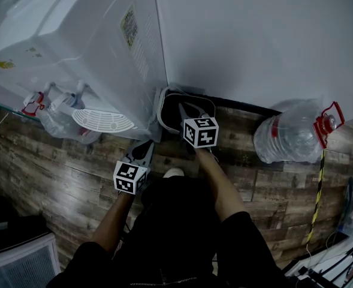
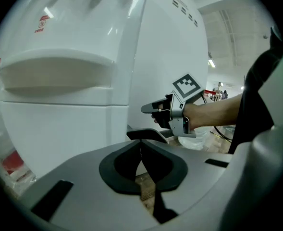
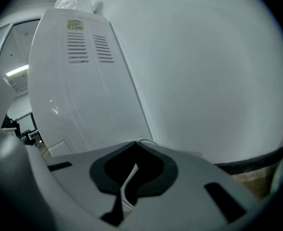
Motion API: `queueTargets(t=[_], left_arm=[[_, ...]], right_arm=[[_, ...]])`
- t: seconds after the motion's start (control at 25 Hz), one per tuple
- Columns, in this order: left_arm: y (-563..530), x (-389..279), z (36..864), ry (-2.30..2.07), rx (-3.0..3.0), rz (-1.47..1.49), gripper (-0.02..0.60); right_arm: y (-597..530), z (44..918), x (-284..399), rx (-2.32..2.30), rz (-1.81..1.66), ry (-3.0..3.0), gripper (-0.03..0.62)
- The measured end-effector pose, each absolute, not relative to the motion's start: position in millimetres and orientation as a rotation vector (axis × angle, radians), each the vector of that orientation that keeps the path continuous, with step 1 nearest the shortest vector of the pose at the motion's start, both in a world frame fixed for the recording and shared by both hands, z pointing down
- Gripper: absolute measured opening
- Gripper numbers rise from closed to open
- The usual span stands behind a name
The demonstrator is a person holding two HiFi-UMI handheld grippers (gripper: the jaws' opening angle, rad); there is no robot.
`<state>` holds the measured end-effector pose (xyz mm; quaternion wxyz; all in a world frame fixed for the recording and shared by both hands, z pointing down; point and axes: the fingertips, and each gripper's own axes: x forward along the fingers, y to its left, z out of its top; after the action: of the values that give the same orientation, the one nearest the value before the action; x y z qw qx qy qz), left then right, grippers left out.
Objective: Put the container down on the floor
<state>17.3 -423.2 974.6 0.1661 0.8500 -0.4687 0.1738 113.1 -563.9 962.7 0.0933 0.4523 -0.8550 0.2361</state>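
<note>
At ten o'clock stood the dispenser (image 1: 86,47). Just below it the left tool (image 1: 147,146) hung over the floor (image 1: 68,173), its jaws together on nothing. It was best held clear, or brought in to steady the far side.

At twelve o'clock the container (image 1: 162,110) sat in the corner between dispenser and wall (image 1: 254,35), with the right tool (image 1: 186,108) clamped on its thin white rim. Whether its base touched the floor could not be told. A pinch on one edge would likely let it tilt, so the sound way was to lower it straight and slowly, rim level, and release only once the base rested flat.

At two o'clock a bottle (image 1: 287,138) rested on the floor, well apart from the container.
</note>
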Motion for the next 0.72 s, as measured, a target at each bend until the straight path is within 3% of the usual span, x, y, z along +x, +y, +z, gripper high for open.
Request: queueTargets(t=[0.44,0.72], left_arm=[[-432,53,927,-1.220,2.480,0.553,0.015],[-431,64,849,-1.152,2.478,0.600,0.015]], right_arm=[[-564,925,145,1.366,0.610,-2.469,0.011],[-553,858,156,1.352,0.664,-2.412,0.011]])
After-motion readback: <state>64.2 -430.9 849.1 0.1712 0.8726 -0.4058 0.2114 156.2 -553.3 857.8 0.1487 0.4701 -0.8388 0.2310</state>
